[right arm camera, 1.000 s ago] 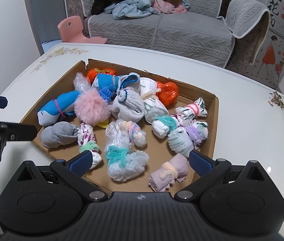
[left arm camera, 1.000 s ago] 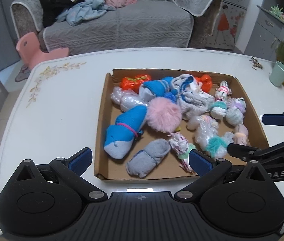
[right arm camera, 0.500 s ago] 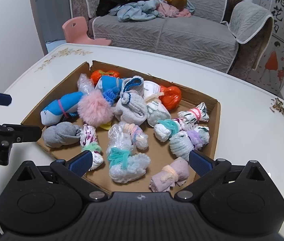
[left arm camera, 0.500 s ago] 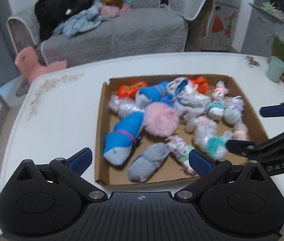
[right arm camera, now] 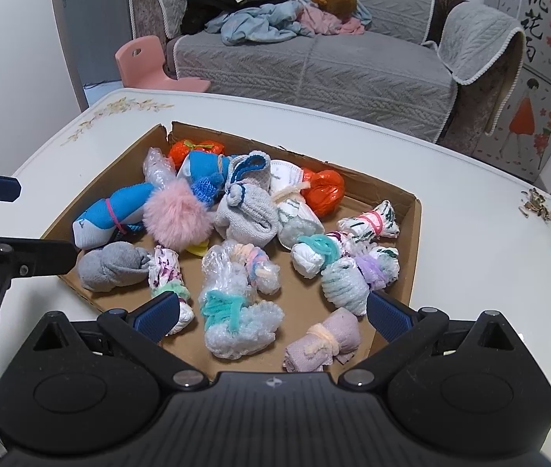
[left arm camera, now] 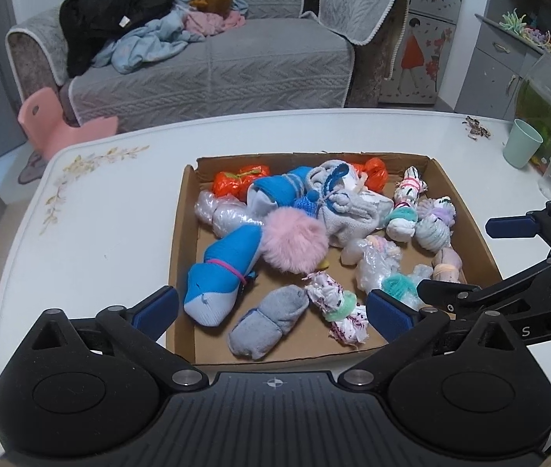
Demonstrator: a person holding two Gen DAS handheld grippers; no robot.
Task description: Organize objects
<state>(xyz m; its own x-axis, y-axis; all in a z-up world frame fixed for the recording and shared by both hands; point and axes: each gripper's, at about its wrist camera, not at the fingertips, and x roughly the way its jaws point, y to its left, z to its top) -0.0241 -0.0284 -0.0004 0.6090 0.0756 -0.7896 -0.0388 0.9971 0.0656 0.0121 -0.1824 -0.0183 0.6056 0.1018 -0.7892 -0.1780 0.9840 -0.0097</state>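
Both grippers poised at near edge of cardboard tray, nothing grasped.

Left gripper jaws released; grey sock roll lies directly ahead, long axis slanting away rightward. Right gripper jaws released above bubble-wrap bundle. Tray rests on table.

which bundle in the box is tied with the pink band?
The blue-and-white sock roll at the left side of the cardboard box, beside the pink pompom. The grey roll below it has no band.
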